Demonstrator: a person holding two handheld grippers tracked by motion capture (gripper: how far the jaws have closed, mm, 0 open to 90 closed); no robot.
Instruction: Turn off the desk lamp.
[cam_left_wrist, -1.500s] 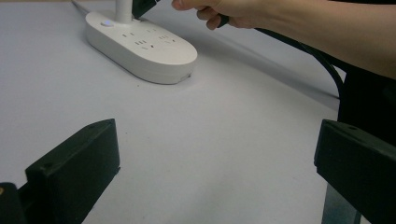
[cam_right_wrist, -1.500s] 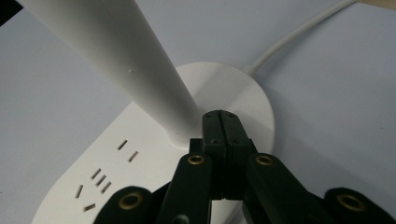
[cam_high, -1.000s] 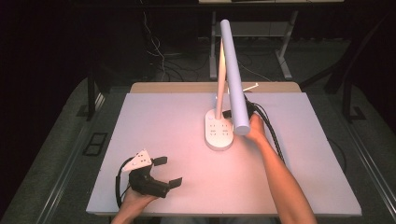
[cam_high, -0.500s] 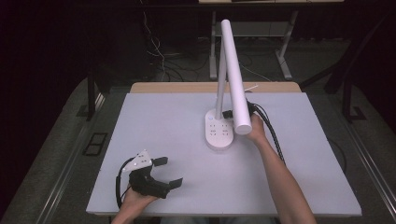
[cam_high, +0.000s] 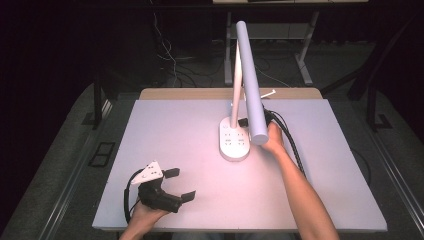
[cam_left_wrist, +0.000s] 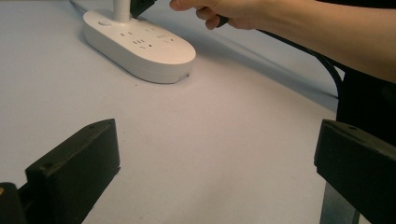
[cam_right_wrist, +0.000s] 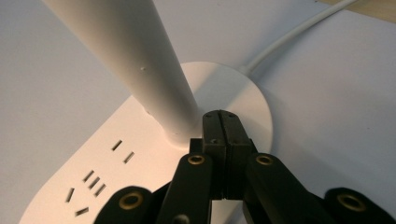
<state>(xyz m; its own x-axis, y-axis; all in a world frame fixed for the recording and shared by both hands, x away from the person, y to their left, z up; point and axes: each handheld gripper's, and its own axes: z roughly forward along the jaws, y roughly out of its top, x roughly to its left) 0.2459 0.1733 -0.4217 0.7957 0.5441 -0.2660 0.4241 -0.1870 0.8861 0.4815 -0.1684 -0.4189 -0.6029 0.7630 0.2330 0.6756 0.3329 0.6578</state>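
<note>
A white desk lamp (cam_high: 243, 80) stands toward the far right-middle of the table (cam_high: 180, 135) — its flat oval base (cam_high: 234, 142) lies on the surface, carries rows of socket slots on top, and bears an upright stem at its far end. From the top of the stem a long tube head slants down toward the near side, its round end hanging just beside the base's right edge. A white cord (cam_right_wrist: 299, 32) leaves the back of the base — it runs off toward the table's far edge.
</note>
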